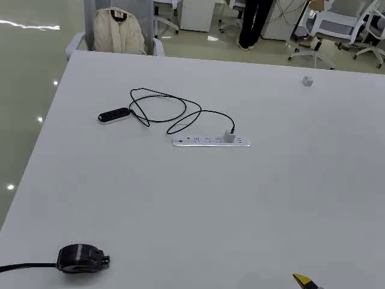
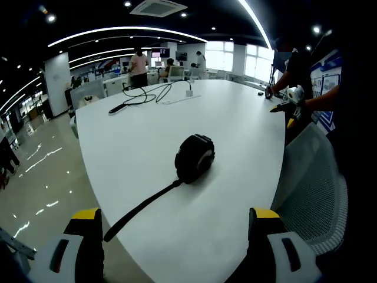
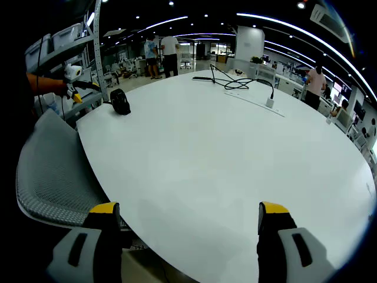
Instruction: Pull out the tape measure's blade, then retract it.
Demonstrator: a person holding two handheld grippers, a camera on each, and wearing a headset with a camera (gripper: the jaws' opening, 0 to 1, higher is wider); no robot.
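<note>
1. Tape measure (image 1: pixel 81 257) is the closest thing in the head view: a black case lying near the front edge of the white surface (image 1: pixel 240 205), over on the left side.
2. Coming off the case is a thin black strip (image 1: pixel 27 265) that runs out past the left edge of the head view. Honestly can't tell if it's a strap or the blade.
3. Left tongs (image 2: pixel 175 213) are wide open with nothing in them. In the left gripper view the tape measure sits straight ahead, past the yellow tips and roughly centred between them, not touching either. The strip's end reaches back near the left jaw.
4. Right tongs (image 3: pixel 188 207) are spread open too, holding nothing, with bare surface in front. From there the tape measure is well apart, way off to the left by the surface's edge.
5. Farther back in the middle of the surface there's a white power strip (image 1: pixel 210 141) with a looping black cable (image 1: pixel 162 111) plugged in, plus a small black oval gadget (image 1: pixel 114 115) beside the loops.
6. Small grey cube (image 1: pixel 307 80) sits alone near the far right.
</note>
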